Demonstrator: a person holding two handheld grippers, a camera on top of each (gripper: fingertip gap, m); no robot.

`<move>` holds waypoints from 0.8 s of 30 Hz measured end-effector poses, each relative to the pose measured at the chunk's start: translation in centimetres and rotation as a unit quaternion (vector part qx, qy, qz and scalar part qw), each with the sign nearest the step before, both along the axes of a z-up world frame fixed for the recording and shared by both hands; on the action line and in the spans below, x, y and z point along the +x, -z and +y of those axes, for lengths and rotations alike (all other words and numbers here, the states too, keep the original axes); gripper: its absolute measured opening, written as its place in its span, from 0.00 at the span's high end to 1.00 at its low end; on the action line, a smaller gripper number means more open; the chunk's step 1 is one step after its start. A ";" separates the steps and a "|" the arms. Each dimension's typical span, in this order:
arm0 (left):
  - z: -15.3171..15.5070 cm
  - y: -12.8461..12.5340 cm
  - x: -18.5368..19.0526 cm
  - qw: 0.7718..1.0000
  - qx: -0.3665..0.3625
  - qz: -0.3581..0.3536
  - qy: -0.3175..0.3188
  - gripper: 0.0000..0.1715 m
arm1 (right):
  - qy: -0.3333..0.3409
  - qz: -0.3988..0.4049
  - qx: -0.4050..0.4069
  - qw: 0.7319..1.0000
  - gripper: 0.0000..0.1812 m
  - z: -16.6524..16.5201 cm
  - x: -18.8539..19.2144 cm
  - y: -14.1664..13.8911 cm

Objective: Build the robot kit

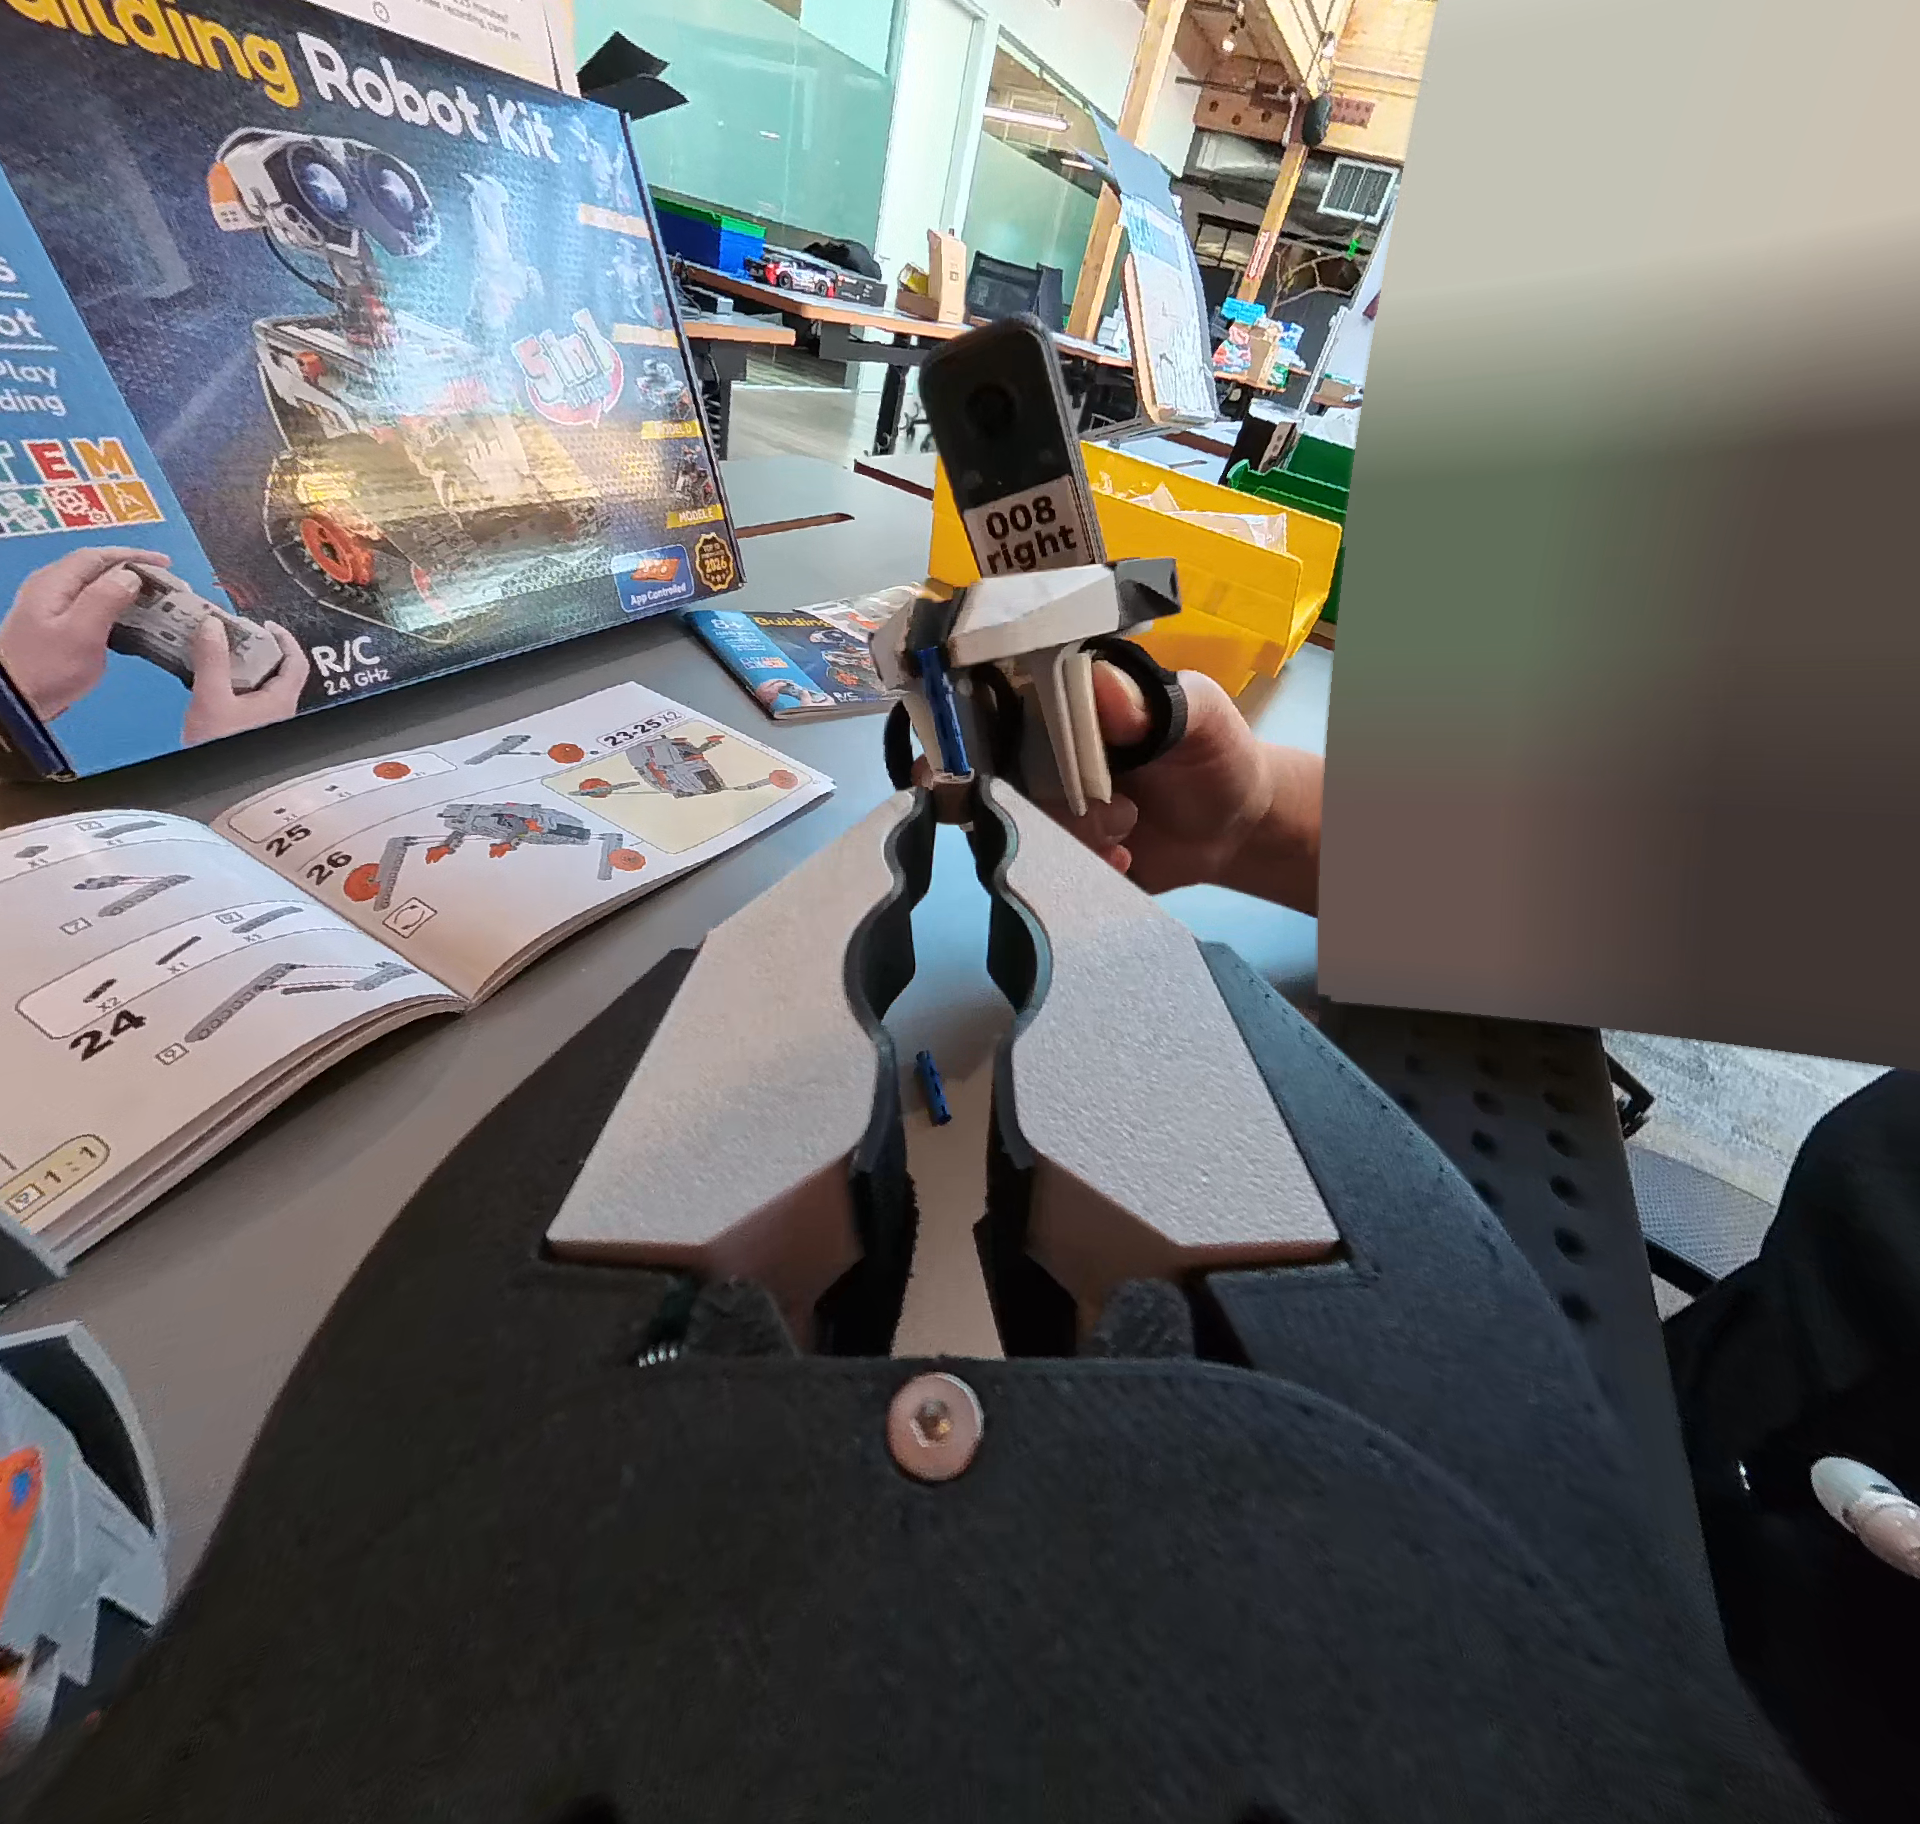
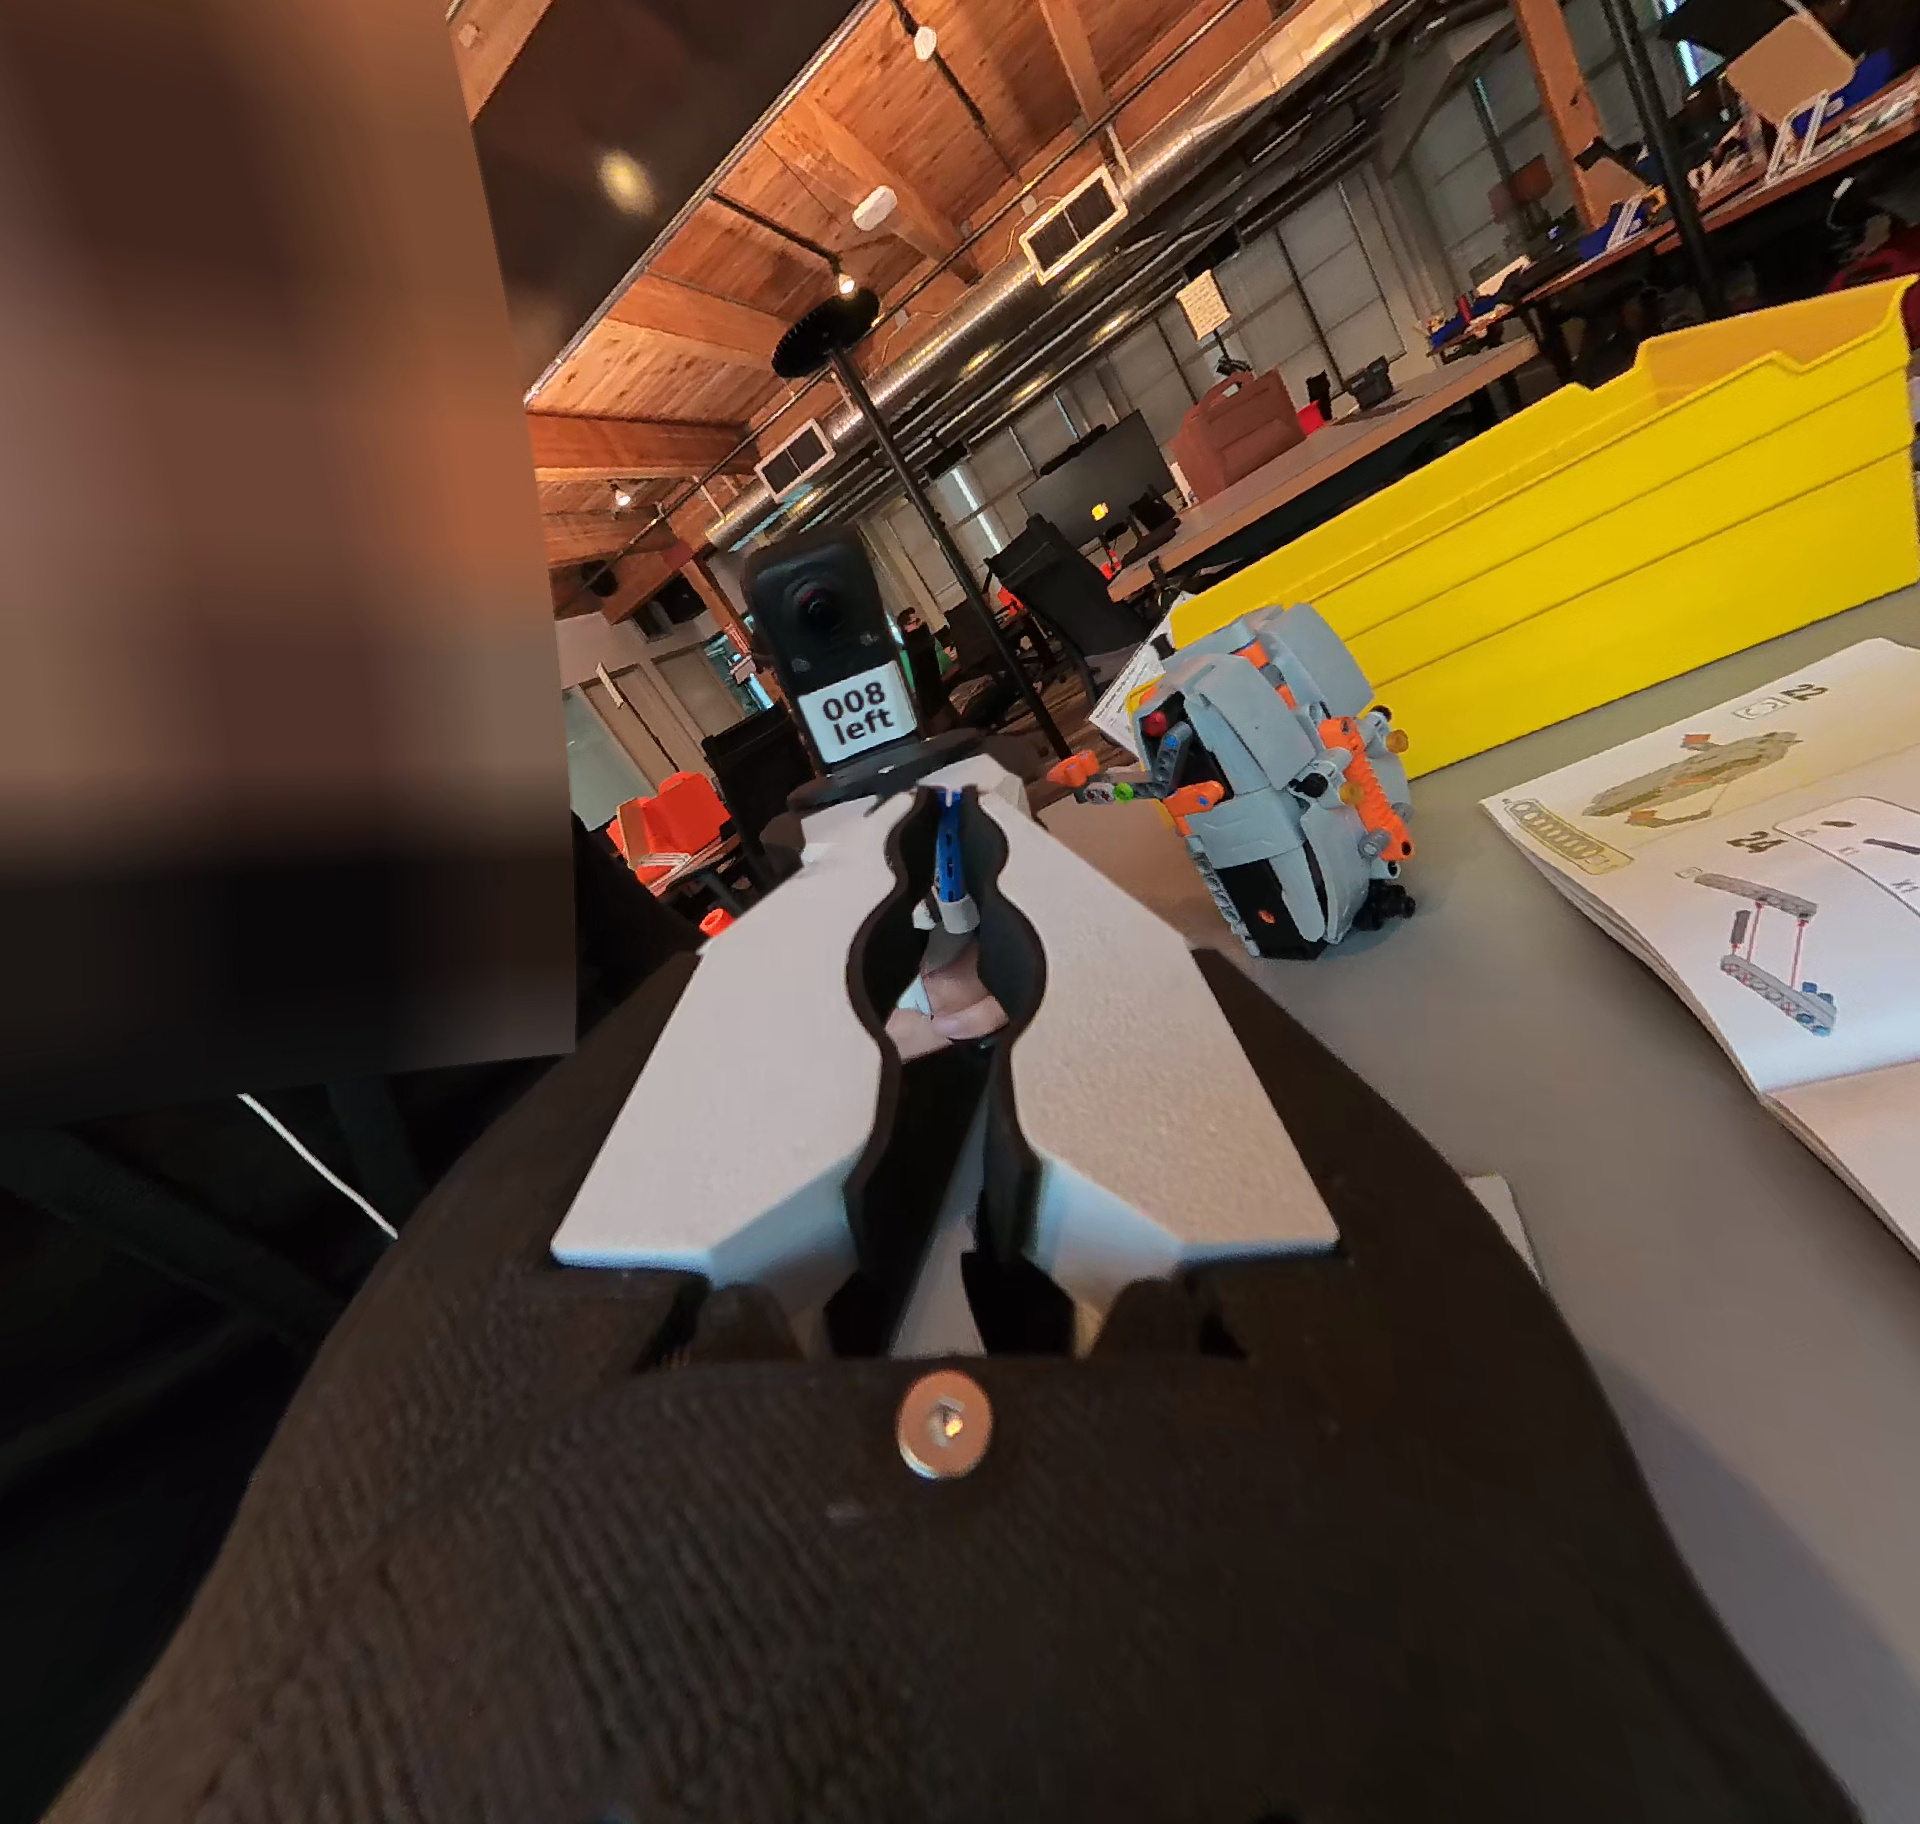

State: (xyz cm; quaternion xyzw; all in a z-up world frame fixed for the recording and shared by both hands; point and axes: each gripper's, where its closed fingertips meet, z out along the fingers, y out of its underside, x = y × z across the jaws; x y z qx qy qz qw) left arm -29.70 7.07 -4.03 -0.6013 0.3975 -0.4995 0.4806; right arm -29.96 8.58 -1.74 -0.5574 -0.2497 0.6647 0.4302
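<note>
We see open paper instruction booklet [image 1: 343, 901] flat on grey table [image 1: 312, 1203], large blue cardboard kit box [image 1: 343, 372] upright behind it. Yellow plastic bin [image 2: 1558, 569] behind grey-and-orange brick model [image 2: 1278, 787]. Small blue pin [image 1: 933, 1088] on table, right of booklet.

Blue pin [image 1: 943, 709]; yellow bin [image 2: 1621, 548]; grey table [image 1: 312, 1244]; grey, orange and black model [image 2: 1283, 777]; white-and-black gripper fingers [image 1: 790, 1026].
</note>
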 end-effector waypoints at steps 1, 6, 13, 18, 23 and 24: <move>0.0 0.1 0.1 1.000 0.002 0.003 0.000 0.97 | 0.000 -0.002 0.000 1.000 0.99 0.0 0.1 0.1; 0.1 0.3 0.0 0.999 0.023 0.019 -0.011 0.97 | -0.001 -0.004 -0.029 1.000 0.99 0.4 0.1 0.4; 0.1 0.1 0.0 0.999 0.029 0.020 -0.013 0.97 | -0.001 -0.001 -0.021 1.000 0.99 0.3 0.1 0.3; -0.4 0.0 0.1 1.000 0.015 0.009 0.007 0.97 | 0.021 -0.058 0.031 0.998 0.98 0.3 0.1 1.1; -0.3 0.1 0.1 1.000 0.011 0.008 0.005 0.97 | 0.014 -0.034 0.033 0.999 0.99 -0.1 0.2 0.2; -0.2 0.1 0.0 1.000 0.005 0.006 0.007 0.97 | 0.016 -0.037 0.034 0.999 0.99 -0.1 0.2 0.2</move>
